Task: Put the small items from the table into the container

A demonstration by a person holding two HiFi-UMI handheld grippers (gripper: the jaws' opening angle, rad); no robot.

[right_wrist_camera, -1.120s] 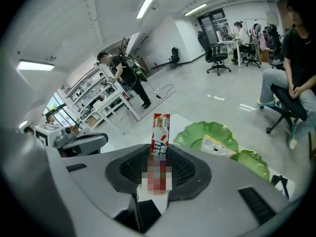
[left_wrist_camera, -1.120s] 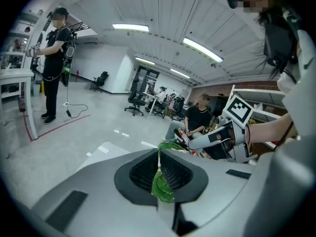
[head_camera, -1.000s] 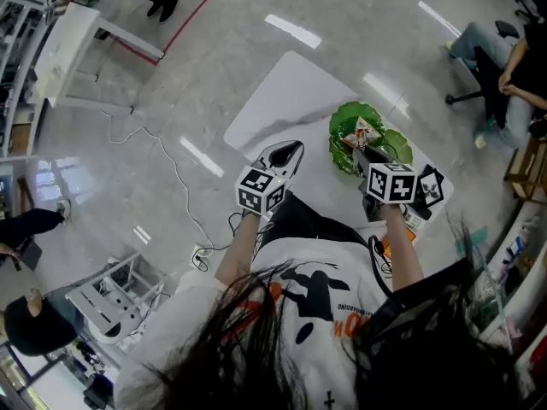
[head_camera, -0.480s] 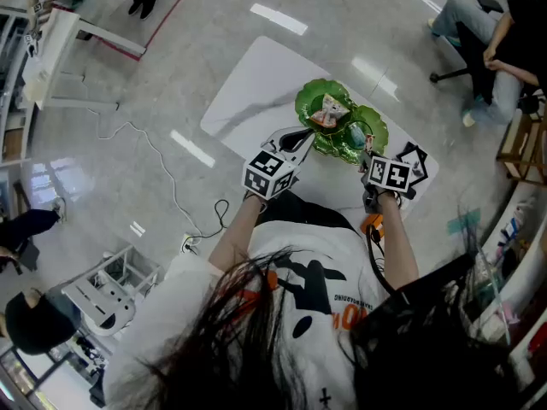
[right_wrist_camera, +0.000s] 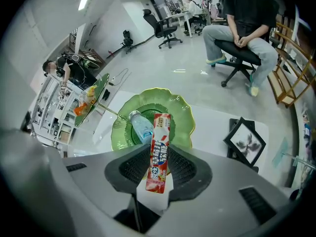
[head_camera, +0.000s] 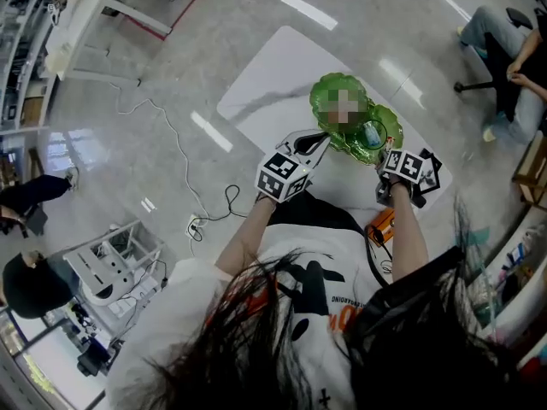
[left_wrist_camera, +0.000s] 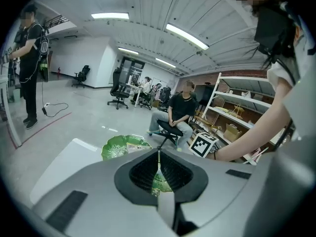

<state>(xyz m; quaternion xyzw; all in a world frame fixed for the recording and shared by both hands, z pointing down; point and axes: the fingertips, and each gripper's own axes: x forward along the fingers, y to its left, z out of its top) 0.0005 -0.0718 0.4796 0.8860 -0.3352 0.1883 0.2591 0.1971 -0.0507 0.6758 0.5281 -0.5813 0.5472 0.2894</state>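
Head view shows two green dishes on the desk (head_camera: 273, 75): a far dish (head_camera: 329, 88) and a near dish (head_camera: 396, 131). There are two claws, and one frame (right_wrist_camera: 245, 143) at the near dish's 3 o'clock. The right claw (right_wrist_camera: 157, 151) grips one candy stick (right_wrist_camera: 161, 127), pointing down at the near dish, which holds one bottle (right_wrist_camera: 140, 127). The left claw (left_wrist_camera: 158, 154) is clenched and empty. Since a second ago it has drawn up to the dishes' 9 o'clock rim. The desk lies bare toward 10 o'clock.

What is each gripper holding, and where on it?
The right gripper pinches the red candy pack by its lower half; left gripper is shut and empty.
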